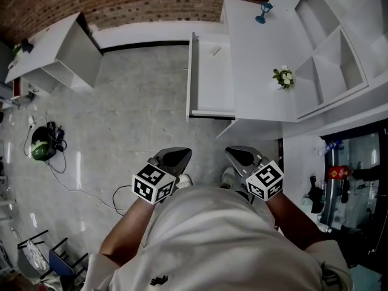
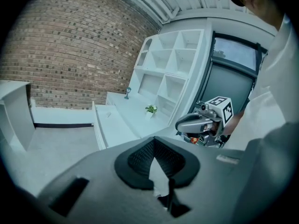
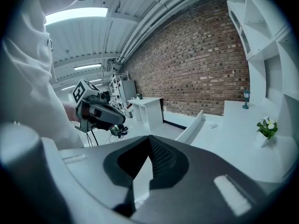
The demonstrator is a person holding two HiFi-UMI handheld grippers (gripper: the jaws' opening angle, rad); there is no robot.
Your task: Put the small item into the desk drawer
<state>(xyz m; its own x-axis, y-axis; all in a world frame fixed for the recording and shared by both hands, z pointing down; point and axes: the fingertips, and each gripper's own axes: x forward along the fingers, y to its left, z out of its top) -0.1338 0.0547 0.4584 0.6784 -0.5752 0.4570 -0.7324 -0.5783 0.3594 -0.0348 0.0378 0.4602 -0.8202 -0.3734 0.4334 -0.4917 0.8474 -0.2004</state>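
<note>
The left gripper [image 1: 174,153] and right gripper [image 1: 238,152] are closed and empty. The small white-flowered potted plant [image 1: 283,77], well ahead of the right gripper, is judged light and fragile, and best taken by its pot.

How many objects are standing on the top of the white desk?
2. A small blue ornament stands at the far end, near the brick wall; a flower pot stands closer, beside the shelf unit. Nothing seems hidden.

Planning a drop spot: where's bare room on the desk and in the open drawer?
Drawer: bare except a small white item at its far end. Desk top: free between the blue ornament and the flower pot. Tightest beside the shelves.
</note>
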